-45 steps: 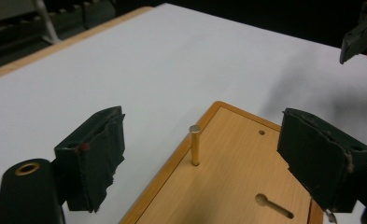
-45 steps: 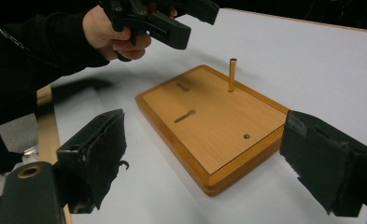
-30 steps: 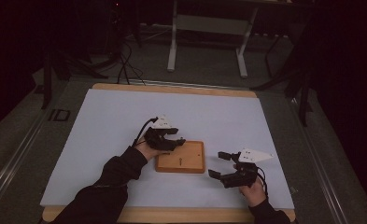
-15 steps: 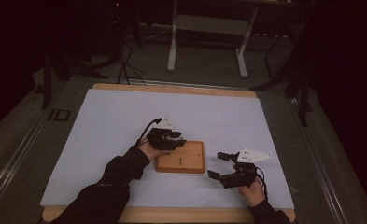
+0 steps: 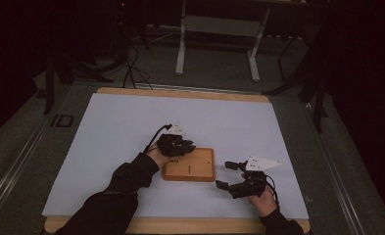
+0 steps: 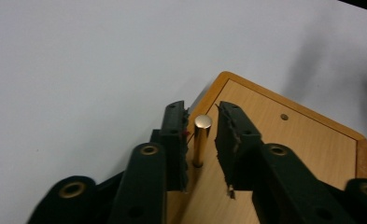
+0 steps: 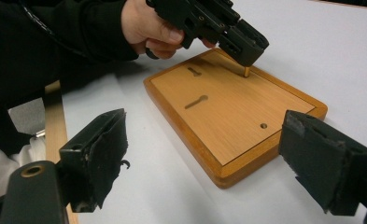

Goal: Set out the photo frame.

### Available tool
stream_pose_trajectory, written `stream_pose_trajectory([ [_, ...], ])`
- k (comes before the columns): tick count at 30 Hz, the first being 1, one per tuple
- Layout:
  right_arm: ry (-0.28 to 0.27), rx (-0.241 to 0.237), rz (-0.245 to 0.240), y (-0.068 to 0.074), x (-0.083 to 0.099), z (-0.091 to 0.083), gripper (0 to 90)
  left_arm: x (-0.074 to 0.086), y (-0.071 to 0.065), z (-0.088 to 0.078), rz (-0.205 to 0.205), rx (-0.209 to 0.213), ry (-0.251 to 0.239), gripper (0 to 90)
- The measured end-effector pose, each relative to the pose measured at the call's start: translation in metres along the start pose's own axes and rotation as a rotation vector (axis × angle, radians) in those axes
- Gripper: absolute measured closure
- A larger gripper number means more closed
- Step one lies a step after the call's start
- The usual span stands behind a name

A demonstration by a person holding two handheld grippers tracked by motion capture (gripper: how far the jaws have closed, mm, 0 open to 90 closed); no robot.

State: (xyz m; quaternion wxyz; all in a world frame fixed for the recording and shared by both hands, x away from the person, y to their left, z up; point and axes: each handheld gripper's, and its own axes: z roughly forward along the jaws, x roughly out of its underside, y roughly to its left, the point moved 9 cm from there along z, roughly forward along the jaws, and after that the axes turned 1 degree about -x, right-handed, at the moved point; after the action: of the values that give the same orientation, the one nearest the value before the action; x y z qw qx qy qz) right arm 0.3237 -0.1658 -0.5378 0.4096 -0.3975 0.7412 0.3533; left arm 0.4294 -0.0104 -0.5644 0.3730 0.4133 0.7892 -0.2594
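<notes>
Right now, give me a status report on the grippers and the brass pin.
Left gripper closing around upright brass pin in wooden board, small gaps remain. Right gripper open, empty, beside board. Nothing in the way.

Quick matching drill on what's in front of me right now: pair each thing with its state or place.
Things:
1. left tool
2. right tool
3. brass pin
4. wooden board

States:
A. flat on the white table
B. jaws wide apart, nothing between them
C. upright in the board's corner
D. jaws have just been closing around the pin

Pairs: 1-D, 2-B, 3-C, 4-A
</notes>
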Motion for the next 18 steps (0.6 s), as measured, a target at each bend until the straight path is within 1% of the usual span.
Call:
stream_pose_trajectory([
  [1, 0.0, 0.001, -0.002, 0.0002, 0.0, 0.0004, 15.3, -0.0002, -0.0007, -0.0002, 0.0, 0.007, 0.0, 76.4],
  [4, 0.003, 0.002, -0.006, 0.0003, 0.0, 0.0003, 15.3, 0.0001, -0.0009, 0.0002, 0.004, 0.005, 0.007, 77.8],
  [5, 0.003, 0.002, -0.006, 0.0004, -0.0003, 0.0004, 15.3, 0.0009, -0.0014, 0.0012, 0.005, 0.008, 0.017, 78.3],
  [6, 0.003, 0.003, -0.006, 0.0002, -0.0004, 0.0004, 15.3, 0.0005, -0.0014, 0.001, 0.002, 0.008, 0.016, 79.5],
  [10, 0.005, 0.006, -0.005, -0.0004, -0.0002, 0.0001, 15.3, 0.0003, 0.0, 0.0015, 0.005, -0.014, 0.022, 82.6],
  [12, 0.005, 0.007, -0.003, -0.0007, 0.0, 0.0001, 15.3, 0.0001, 0.0003, 0.0018, 0.005, -0.013, 0.026, 83.1],
  [14, 0.009, 0.009, -0.004, -0.0008, 0.0002, 0.0002, 15.3, -0.0004, 0.001, 0.0019, -0.01, -0.007, 0.031, 83.4],
  [17, 0.013, 0.013, -0.008, -0.0013, 0.0007, 0.0013, 15.3, -0.0006, 0.0014, 0.0019, -0.001, 0.002, 0.038, 83.6],
  [18, 0.018, 0.017, -0.009, -0.0015, 0.0011, 0.0015, 15.3, -0.0005, 0.0017, 0.0018, -0.005, 0.008, 0.04, 83.6],
])
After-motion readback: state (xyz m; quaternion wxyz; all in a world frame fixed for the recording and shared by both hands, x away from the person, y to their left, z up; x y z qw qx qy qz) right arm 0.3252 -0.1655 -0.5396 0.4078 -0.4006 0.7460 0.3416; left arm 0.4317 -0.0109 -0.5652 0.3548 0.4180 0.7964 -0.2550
